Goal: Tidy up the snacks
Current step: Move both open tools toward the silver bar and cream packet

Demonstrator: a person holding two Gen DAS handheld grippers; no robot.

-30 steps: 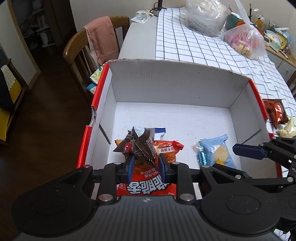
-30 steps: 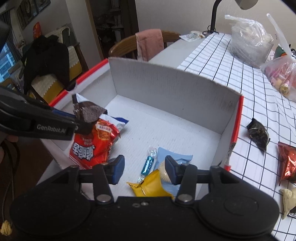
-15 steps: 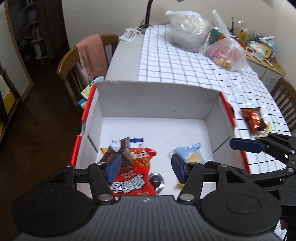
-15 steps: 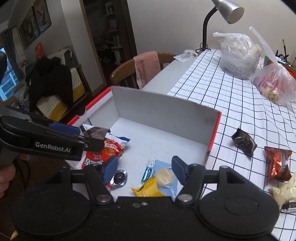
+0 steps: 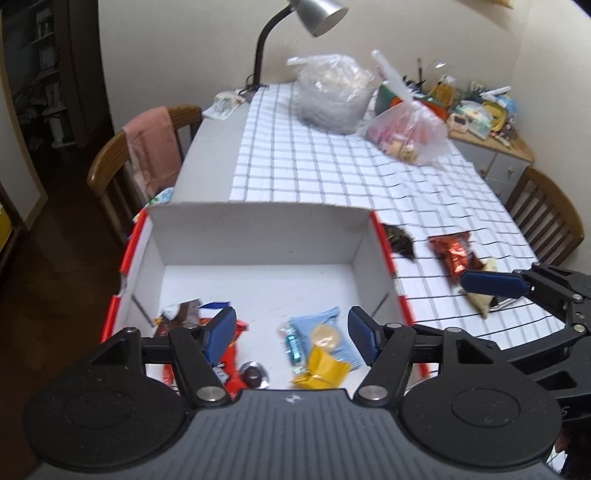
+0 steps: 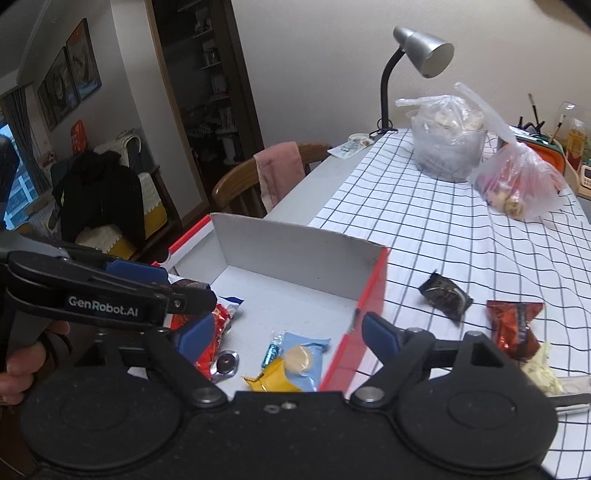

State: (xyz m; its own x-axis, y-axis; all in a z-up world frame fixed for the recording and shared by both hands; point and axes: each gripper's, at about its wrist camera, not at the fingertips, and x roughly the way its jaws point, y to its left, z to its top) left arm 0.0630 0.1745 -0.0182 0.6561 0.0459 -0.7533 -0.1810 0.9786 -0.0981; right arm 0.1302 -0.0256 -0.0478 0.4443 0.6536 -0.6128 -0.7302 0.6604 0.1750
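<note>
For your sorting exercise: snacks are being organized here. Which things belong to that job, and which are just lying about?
Job: box, yellow packet, blue packet, red bag, dark packet.
Lying about: lamp, pink towel, clear bag.

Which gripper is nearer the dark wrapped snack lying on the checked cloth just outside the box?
Right. The right gripper, jaws opening and empty, hangs over the box's red edge beside the dark snack; the left gripper is over the box's interior.

A silver lamp (image 5: 320, 14) stood far ahead on the checked tablecloth (image 5: 314, 173). A pink towel (image 5: 153, 146) hung over a wooden chair (image 5: 107, 166), ahead and left.
</note>
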